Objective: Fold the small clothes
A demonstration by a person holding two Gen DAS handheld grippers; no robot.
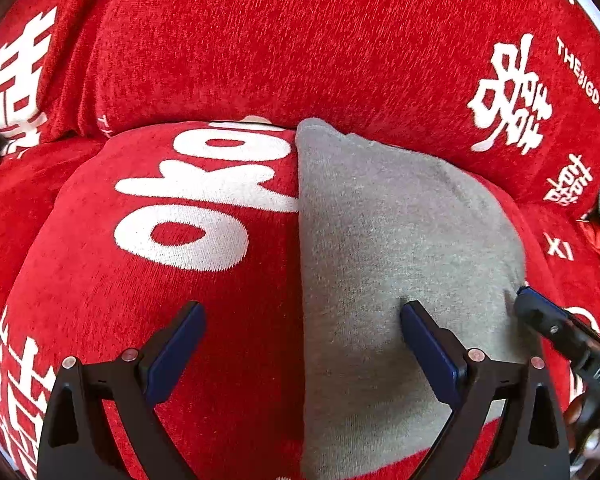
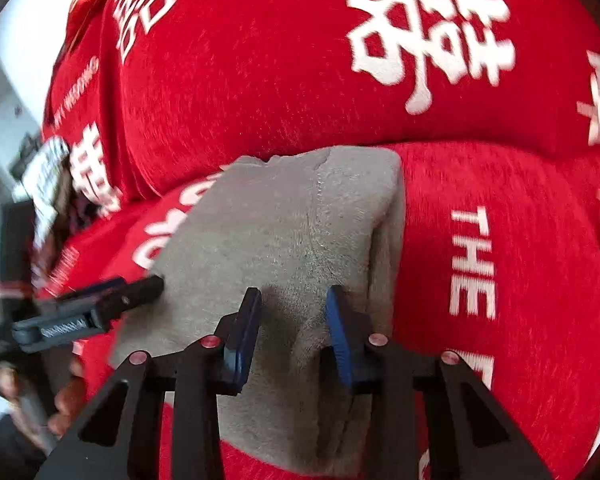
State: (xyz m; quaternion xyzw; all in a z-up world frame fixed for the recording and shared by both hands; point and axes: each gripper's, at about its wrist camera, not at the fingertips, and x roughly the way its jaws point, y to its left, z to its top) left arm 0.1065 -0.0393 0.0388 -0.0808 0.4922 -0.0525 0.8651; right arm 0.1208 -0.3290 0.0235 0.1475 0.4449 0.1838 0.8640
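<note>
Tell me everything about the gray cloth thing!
The gray cloth is small, soft and fuzzy-looking, like knit or fleece, plain with no print. It lies mostly flat on the red cover with white writing. Its left edge is straight. In the right wrist view a seam runs up its middle and its right edge looks doubled over. The right gripper stands partly open over it with a raised wrinkle between the fingers. The left gripper is wide open, straddling its left edge.
</note>
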